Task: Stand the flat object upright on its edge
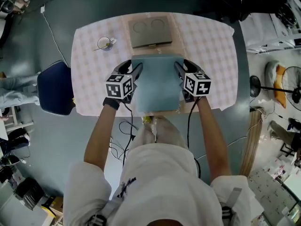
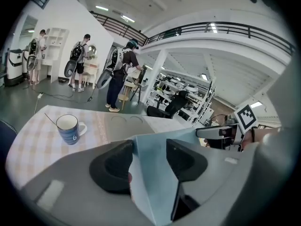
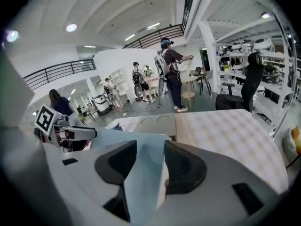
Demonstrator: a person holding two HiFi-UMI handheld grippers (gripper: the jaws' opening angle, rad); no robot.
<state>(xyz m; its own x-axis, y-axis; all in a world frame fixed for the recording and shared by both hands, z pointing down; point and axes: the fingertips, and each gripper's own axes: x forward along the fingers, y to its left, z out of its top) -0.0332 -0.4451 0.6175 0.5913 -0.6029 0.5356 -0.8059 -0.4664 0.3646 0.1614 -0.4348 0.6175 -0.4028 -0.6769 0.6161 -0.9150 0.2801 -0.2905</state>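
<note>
The left tongs [image 1: 135, 72] are seen clamped on the left side edge of the flat object [image 1: 157, 86], a pale blue panel. The right tongs [image 1: 179, 71] are clamped on its opposite edge. In both gripper views the blue edge fills the gap between the pads, so a two-sided grip is judged to be in place. The panel is held over the near half of the desk [image 1: 211, 46], between the two tongs. Its near end reaches the desk's front edge.

From the head view its broad face is shown almost in full, so it is judged not yet upright. In the gripper views its far edge appears raised above the cloth, so a tilt may have been started. How steep it is cannot be told. What is left, by this reading, is for the panel to be tipped onto one edge, steadied, and released.

The desk is covered with a pale checked cloth. A mug [image 1: 104, 43] with a spoon in it stands at the far left. A grey tray [image 1: 150, 32] with two round recesses lies at the far middle, just beyond the panel. The right part of the cloth is bare.

A blue chair [image 1: 54, 86] stands to the left of the desk, cables [image 1: 120, 135] trail on the dark floor, and a fan [image 1: 282, 86] stands at the far right. A large hall with a railed gallery [image 2: 211, 29] is shown, with people [image 2: 120, 69] standing at benches.
</note>
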